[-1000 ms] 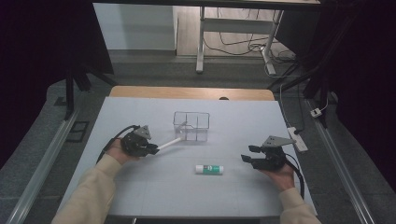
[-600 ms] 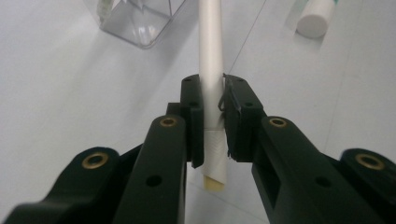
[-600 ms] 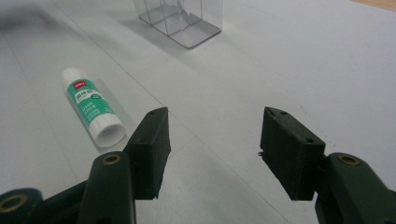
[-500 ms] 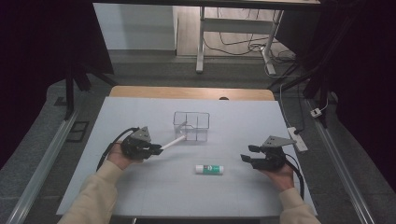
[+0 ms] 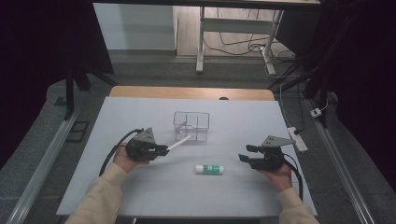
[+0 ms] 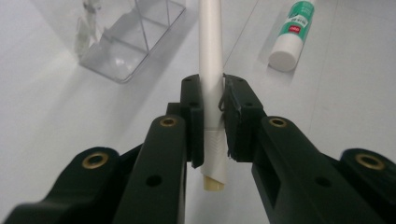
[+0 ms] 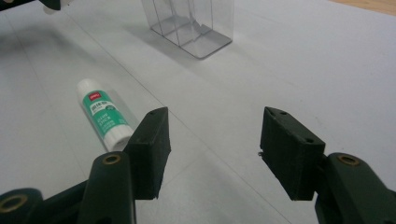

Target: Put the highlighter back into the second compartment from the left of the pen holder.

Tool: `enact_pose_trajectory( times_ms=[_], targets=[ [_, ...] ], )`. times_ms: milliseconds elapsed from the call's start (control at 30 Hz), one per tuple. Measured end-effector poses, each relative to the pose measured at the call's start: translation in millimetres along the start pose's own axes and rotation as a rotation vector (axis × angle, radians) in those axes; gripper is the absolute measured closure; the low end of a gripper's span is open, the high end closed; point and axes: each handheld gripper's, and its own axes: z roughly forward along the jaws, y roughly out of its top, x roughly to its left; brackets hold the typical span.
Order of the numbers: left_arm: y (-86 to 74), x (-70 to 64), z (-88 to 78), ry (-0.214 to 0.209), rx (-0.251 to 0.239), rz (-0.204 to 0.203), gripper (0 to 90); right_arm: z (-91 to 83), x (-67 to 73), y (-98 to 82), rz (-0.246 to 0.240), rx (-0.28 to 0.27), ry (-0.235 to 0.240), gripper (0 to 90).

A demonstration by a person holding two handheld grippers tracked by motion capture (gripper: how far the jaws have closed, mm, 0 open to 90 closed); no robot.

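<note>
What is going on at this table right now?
A person sits at a white table with a gripper in each hand. The left gripper is shut on a white pen, holding it out towards a clear plastic organiser with compartments. The right gripper is open and holds nothing. A green and white glue stick lies flat on the table between the two hands, not yet picked up.

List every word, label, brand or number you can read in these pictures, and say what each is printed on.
"GLUE STICK": white letters on the green label of the white glue stick lying on the table; it reads only roughly.
Small red brand mark near the glue stick's cap: too small and blurred to read.
White pen-like stick in the left gripper: no print visible.
Clear plastic divided box: no print visible.
</note>
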Motion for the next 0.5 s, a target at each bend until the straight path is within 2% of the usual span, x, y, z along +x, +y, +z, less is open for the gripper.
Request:
enact_pose_trajectory(
  times_ms=[233, 367, 500],
  targets=[
    [4.4, -5.5, 6.2, -0.012, -0.025, 0.004, 79.0, 1.8, 2.3, 1.1, 0.004, -0.004, 0.014, 41.9],
    [6.3, -7.5, 7.4, -0.018, -0.033, 0.01, 78.9, 2.2, 3.6, 2.7, 0.025, -0.028, 0.04, 41.8],
    [8.3, -9.0, 8.5, -0.017, -0.043, 0.01, 79.0, 4.1, 6.1, 5.0, 0.024, -0.033, 0.047, 41.8]
  ],
)
